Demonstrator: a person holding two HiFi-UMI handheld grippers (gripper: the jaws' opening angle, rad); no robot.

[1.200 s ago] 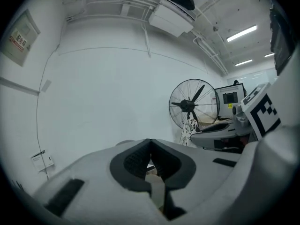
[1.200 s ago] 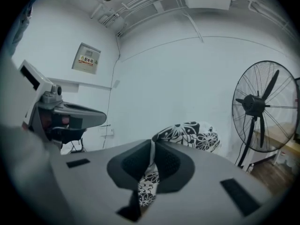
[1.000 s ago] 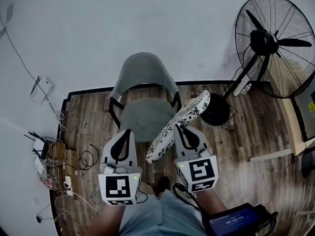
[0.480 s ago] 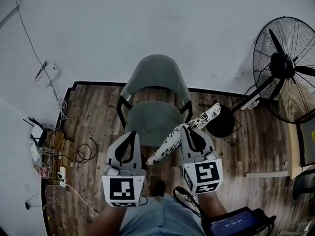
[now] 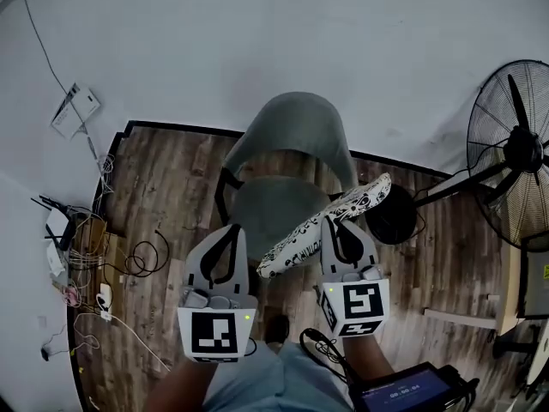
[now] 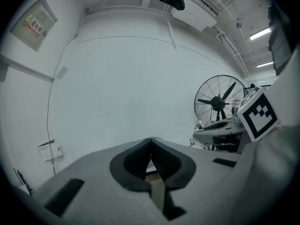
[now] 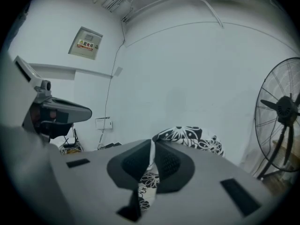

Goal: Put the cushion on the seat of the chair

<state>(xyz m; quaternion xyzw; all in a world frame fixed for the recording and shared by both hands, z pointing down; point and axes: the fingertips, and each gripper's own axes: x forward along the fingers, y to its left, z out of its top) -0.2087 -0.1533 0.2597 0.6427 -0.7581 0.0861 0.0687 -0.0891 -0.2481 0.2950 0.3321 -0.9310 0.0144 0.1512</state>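
Far left on the wooden floor [image 5: 163, 187], a tangle of cables [image 5: 86, 269] lies along the wall. Next comes the left gripper [image 5: 230, 230], clenched with its tips together and nothing between them, hanging in front of the left part of the grey chair [image 5: 296, 127]. The black-and-white flowered cushion [image 5: 300, 243] is held up at a slant over the front right of the seat [image 5: 266, 204], its low end near the seat's front edge and its high end pointing toward the round base [image 5: 393, 215] of the standing fan [image 5: 515, 153]. It may be brushing the seat, but the head view does not settle that. The right gripper [image 5: 333, 223] grasps the cushion, its jaws pinched on the fabric near one long edge.
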